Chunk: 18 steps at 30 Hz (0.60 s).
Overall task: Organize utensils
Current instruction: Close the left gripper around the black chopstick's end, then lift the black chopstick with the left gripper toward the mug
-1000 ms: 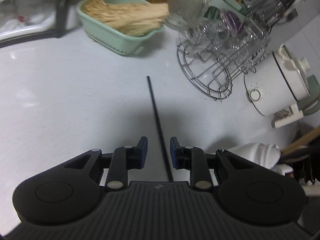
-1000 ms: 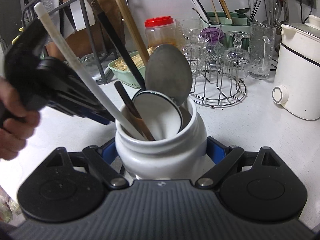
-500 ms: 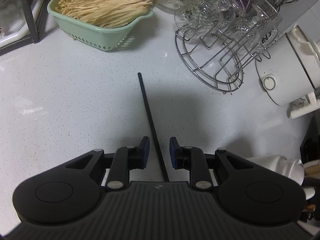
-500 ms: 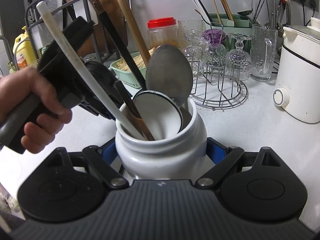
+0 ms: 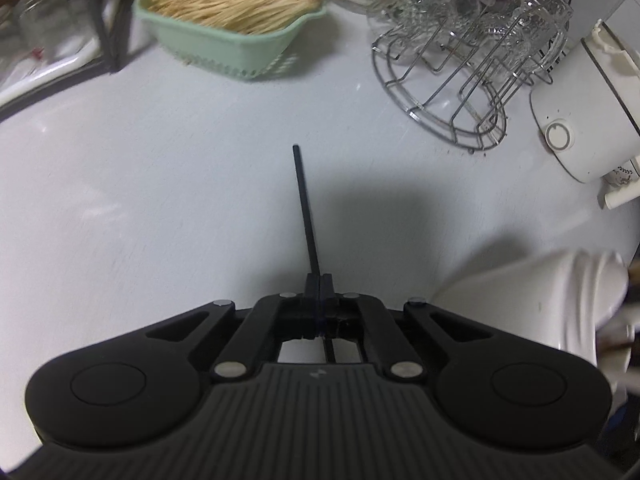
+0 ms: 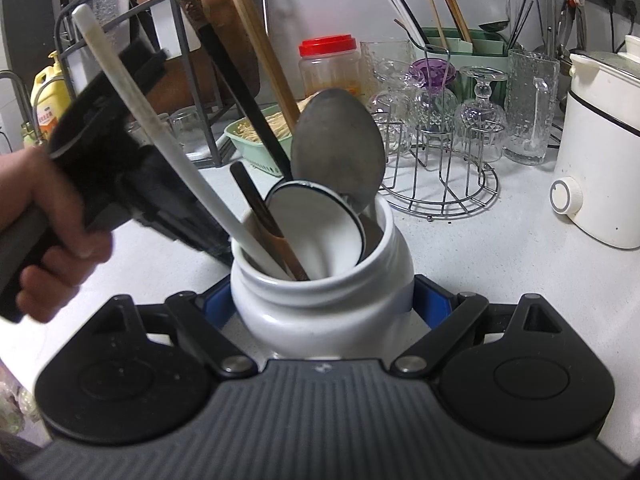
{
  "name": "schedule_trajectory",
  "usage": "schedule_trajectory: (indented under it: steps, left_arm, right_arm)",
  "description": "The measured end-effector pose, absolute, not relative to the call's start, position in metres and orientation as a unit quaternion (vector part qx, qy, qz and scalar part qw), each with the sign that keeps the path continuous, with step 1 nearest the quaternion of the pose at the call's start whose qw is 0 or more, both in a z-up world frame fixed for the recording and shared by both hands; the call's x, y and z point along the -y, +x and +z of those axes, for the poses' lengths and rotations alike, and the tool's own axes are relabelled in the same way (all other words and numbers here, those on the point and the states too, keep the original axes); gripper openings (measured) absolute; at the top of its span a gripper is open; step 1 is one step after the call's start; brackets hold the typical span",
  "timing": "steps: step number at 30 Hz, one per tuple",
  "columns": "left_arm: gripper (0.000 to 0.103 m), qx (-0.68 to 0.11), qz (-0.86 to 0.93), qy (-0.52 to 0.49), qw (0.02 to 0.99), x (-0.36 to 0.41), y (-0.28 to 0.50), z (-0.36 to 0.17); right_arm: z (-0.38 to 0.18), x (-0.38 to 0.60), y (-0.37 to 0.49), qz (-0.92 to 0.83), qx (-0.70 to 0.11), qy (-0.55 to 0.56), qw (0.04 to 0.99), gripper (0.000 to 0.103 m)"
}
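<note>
Left wrist: left hand-held gripper is clamped on a black chopstick, which projects straight ahead over the desk. Right wrist: right hand-held gripper is closed around a white jar; spoons are stood in it.

White speckled counter bearing non-task items. Pale green basket of straw-coloured sticks stands near the back, beside a black rack leg. Wire drying rack holds upturned glassware; a tall glass mug stands just beside it. Red-lidded jar behind. White electric cooker with round dial at right. Yellow bottle at far left.
</note>
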<state>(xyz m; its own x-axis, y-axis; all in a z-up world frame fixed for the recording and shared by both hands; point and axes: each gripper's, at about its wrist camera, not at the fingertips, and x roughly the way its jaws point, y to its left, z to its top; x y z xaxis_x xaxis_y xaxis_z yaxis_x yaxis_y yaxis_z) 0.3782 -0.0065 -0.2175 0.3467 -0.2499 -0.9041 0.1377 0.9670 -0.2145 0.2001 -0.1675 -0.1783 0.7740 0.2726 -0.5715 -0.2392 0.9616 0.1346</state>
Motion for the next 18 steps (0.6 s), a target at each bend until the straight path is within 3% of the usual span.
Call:
schedule_trajectory:
  steps: [14, 18]
  left_arm:
    - [0.001, -0.567, -0.106, -0.089, 0.812, -0.004, 0.309, -0.211]
    - [0.009, -0.571, -0.107, -0.075, 0.810, 0.004, 0.292, -0.211]
  right_arm:
    - [-0.177, 0.171, 0.207, 0.172, -0.312, 0.013, 0.934, 0.093]
    - [-0.177, 0.172, 0.208, 0.177, -0.312, 0.013, 0.934, 0.093]
